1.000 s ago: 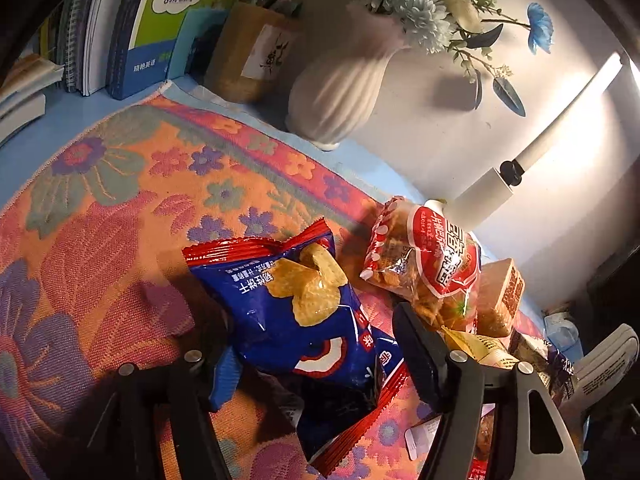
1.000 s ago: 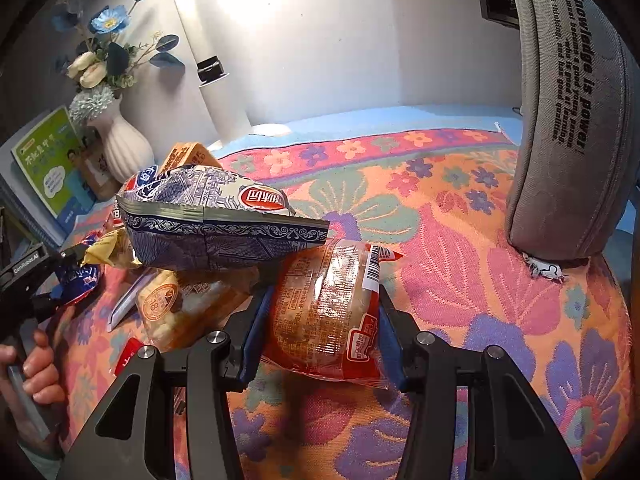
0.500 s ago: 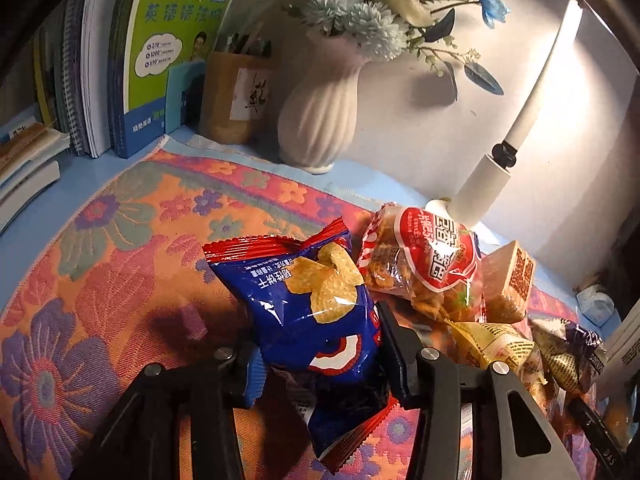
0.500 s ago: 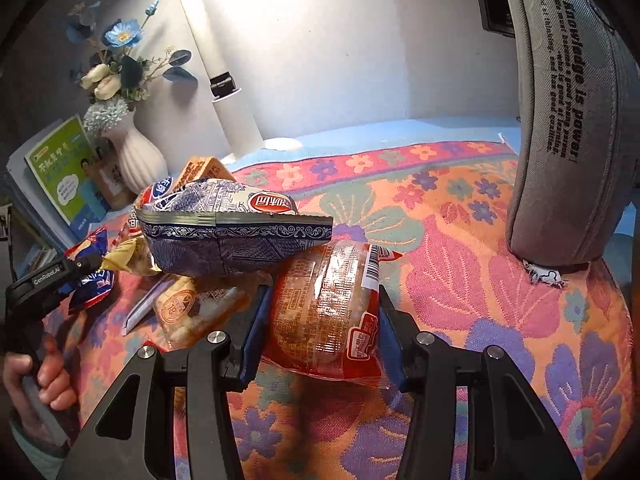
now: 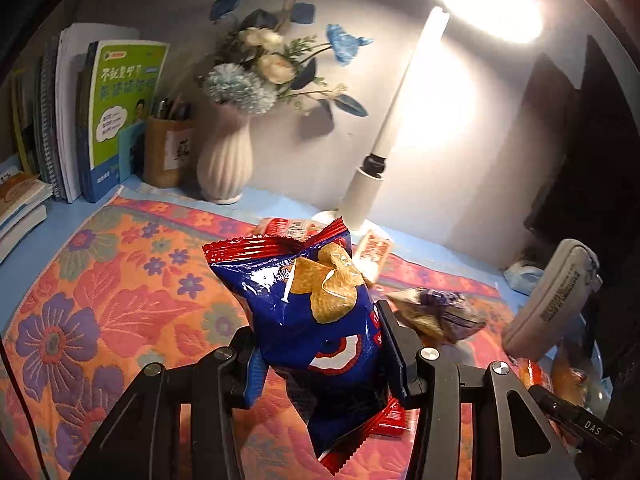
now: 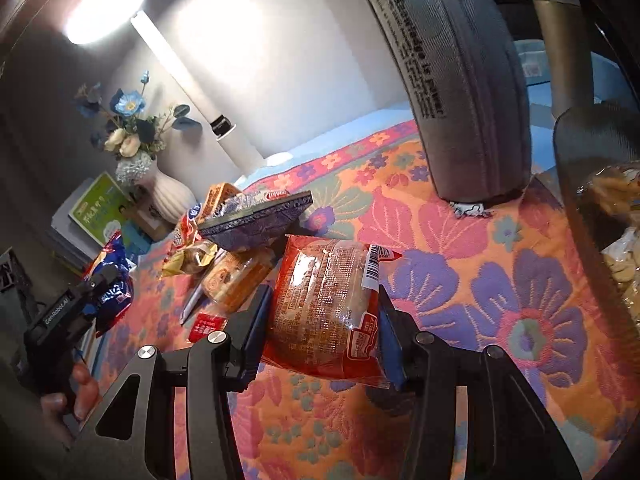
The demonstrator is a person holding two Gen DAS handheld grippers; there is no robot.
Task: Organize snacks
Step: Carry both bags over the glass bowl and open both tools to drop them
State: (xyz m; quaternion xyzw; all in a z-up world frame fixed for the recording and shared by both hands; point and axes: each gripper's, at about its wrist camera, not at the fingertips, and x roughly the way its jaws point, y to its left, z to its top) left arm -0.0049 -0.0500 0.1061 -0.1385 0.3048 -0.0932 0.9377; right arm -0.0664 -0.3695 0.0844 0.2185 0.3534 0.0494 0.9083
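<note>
Our left gripper (image 5: 320, 356) clamps a blue chip bag (image 5: 316, 320), long axis upright, red crimped end up; our right gripper (image 6: 320, 336) clamps an orange bread packet (image 6: 328, 304) likewise. Both hang above a floral mat (image 5: 120, 300), lamp-lit wall behind.

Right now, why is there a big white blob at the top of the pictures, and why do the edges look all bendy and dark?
Left wrist view: the blob is the desk lamp head, so bright it washes out white. Right wrist view: the same lamp glares at top left, and the pencil case bulges because the fisheye lens curves things. Both views: corners go black at the round lens edge; the blue chip bag shows shiny glints.
</note>
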